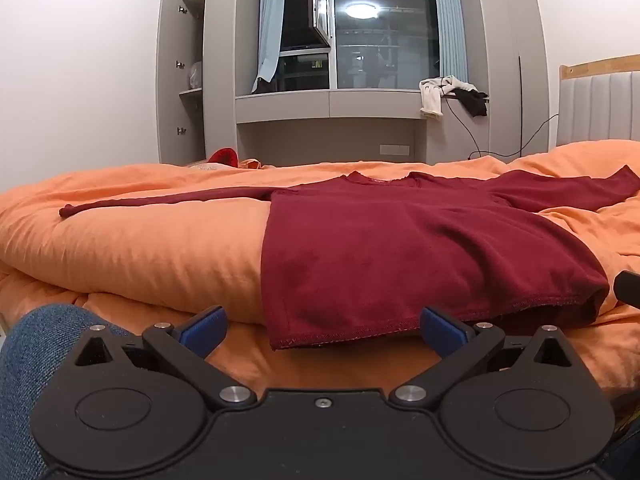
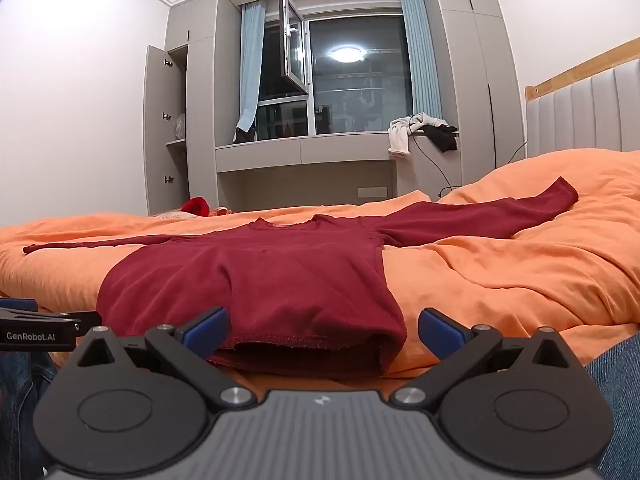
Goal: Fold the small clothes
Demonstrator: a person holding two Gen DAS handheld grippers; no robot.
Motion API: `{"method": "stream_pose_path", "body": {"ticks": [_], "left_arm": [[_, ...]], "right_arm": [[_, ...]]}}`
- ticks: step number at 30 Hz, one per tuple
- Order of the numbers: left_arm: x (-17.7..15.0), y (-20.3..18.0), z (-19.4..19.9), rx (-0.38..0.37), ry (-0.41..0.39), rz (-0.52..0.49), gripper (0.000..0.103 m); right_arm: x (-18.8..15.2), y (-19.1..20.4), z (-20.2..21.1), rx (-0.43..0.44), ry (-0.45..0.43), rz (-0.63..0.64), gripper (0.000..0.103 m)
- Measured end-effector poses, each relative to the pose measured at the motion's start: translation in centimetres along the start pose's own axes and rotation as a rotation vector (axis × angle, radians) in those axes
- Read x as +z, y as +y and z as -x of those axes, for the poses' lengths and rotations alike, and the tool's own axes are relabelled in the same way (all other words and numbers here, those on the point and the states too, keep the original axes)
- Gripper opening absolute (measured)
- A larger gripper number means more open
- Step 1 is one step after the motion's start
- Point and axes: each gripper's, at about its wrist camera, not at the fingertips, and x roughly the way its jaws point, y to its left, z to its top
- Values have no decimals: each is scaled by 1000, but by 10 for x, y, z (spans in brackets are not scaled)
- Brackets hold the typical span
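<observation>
The bed (image 1: 132, 248) fills the room's near half, its orange duvet (image 2: 500, 280) rumpled into soft ridges, with a padded headboard (image 2: 580, 112) off to the right. Behind it stands a grey wardrobe (image 1: 180, 80) with one door swung open, and a dark window (image 2: 360, 80) framed by pale blue curtains (image 2: 250, 64); a heap of white and black clothes (image 1: 452, 94) hangs over the sill's right end. Spread flat on the duvet lies the shirt (image 1: 384, 256) — dark red, long-sleeved, collar towards the window, both sleeves stretched out to the sides, hem at the near edge of the bed. A small red thing (image 2: 196, 205) sits at the far side of the bed; what it is, I cannot tell. Down low, the left tongs (image 1: 320, 332) gape wide with the hem's left corner just ahead between the blue pads, not pinched. The right tongs (image 2: 320, 332) are spread just as wide — the hem's right corner sits between their pads, ungripped. Blue denim (image 1: 28, 380) shows at the outer edge beside each.
</observation>
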Motion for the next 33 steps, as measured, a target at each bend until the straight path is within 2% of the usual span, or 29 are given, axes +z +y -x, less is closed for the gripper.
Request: {"method": "stream_pose_path", "body": {"ticks": [11, 15, 20, 33], "left_arm": [[-1, 0, 4, -5, -5, 0, 102], [-4, -1, -7, -3, 6, -7, 102], [-2, -1, -4, -54, 6, -5, 102], [-2, -4, -4, -51, 7, -5, 102]], "right_arm": [[-1, -2, 3, 0, 1, -7, 103], [-2, -1, 0, -3, 5, -5, 103], [-2, -1, -4, -19, 26, -13, 103], [-1, -2, -3, -21, 40, -20, 103]]}}
